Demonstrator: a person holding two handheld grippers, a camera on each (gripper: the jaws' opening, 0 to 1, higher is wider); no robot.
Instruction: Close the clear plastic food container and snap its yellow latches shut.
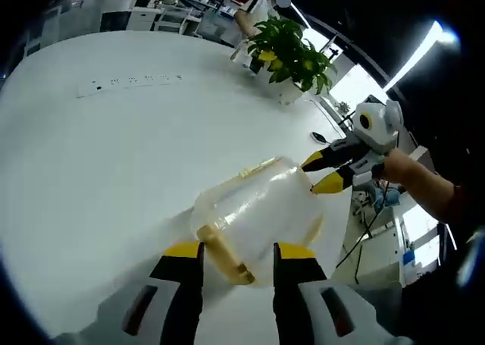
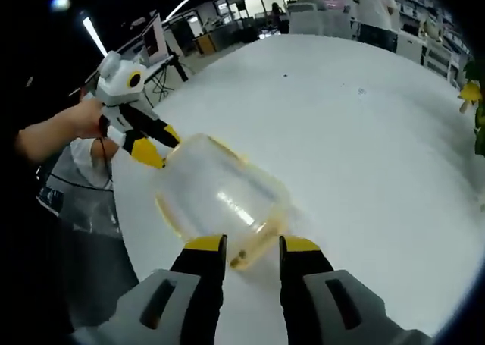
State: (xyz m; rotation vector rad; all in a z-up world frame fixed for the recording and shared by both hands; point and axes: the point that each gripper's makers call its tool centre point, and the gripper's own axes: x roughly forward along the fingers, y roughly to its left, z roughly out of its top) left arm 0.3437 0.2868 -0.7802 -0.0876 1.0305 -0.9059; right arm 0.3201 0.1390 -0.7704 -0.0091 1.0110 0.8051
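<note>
Left gripper (image 1: 238,255) and right gripper (image 2: 251,248), jaws parted, each straddle a yellow latch (image 1: 224,255) at opposite container (image 1: 261,208) ends, near table (image 1: 91,170) edge.

On the white counter (image 2: 364,133), near its edge, the clear container (image 2: 216,193) lay between the right tongs (image 2: 252,246), parted around a yellow latch (image 2: 254,250), and the left tongs (image 2: 155,144).

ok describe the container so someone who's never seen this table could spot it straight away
On the big white table, look to the edge farthest from the potted plant. The container sits there between the two grippers, left gripper at one end and right gripper at the other. It is the one clear plastic box with pale yellow latches.
</note>
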